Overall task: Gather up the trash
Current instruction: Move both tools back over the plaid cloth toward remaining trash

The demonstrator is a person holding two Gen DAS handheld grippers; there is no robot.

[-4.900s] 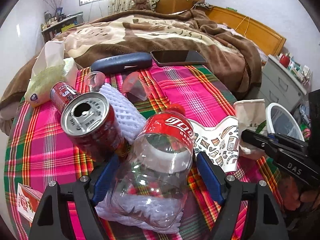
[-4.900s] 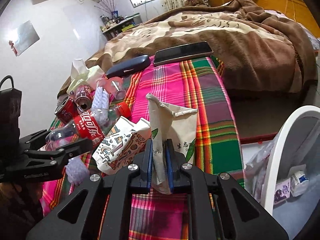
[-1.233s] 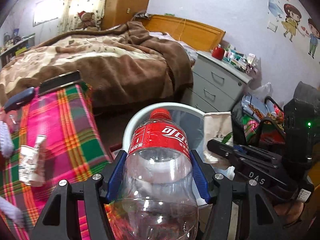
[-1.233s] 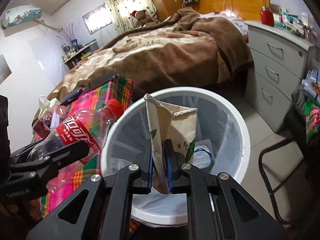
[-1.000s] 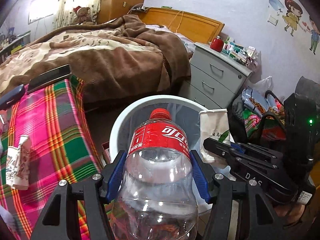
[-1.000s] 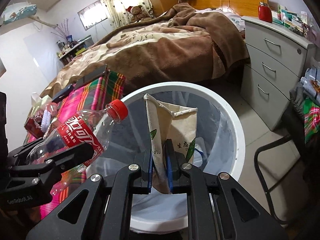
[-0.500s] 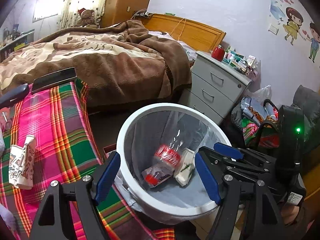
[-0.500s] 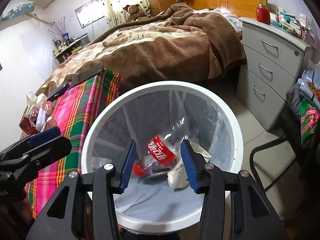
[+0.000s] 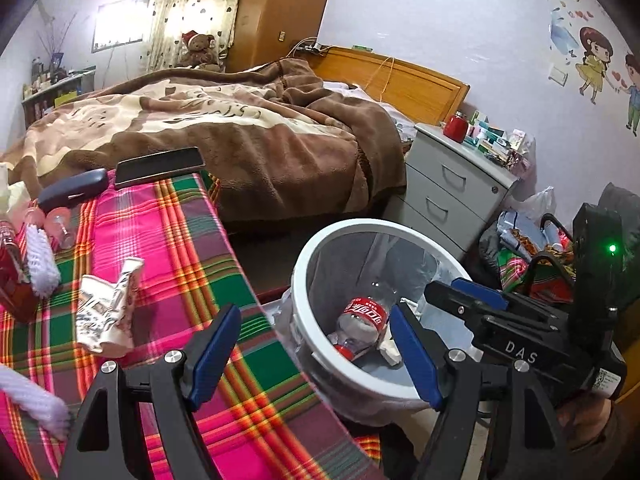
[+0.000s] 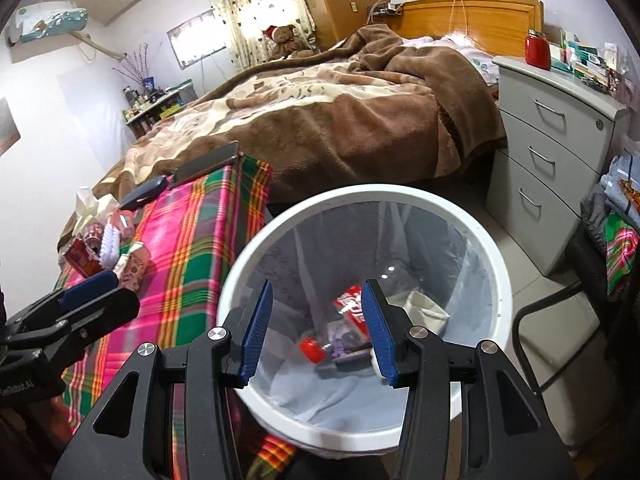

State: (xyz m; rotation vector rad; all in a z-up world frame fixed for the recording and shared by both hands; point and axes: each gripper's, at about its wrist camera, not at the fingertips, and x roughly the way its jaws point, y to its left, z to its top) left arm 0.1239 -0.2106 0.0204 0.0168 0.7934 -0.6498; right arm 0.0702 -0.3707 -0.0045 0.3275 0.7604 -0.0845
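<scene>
Now both drops are done: the left gripper (image 9: 314, 354) stands with its jaws apart and nothing between them, and the right gripper (image 10: 318, 330) likewise hangs empty and spread over the white bin (image 10: 486, 248), each having just let its jaws widen. Down in the lined bin lie the clear plastic bottle (image 9: 362, 314) with its red label and the pale paper bag (image 10: 426, 306), touching each other on the bottom. What is left to collect sits on the plaid tabletop (image 9: 168, 240): a crumpled printed paper cup (image 9: 106, 312) lying on its side near the middle, a white foam fruit net (image 9: 40, 258) beside red drink cans (image 9: 10, 276) at the far left edge, and another foam net (image 9: 32, 398) at the lower left. The cup looks light and already crushed, so it should give under the pads; a pinch across its flattened middle seems safest, since the rim end may fold. The foam nets are soft and springy and will likely need the jaws closed almost fully. The cans are stiffer, smooth and rounded, so I would take one across its body, square on, lest it roll or squirt out
</scene>
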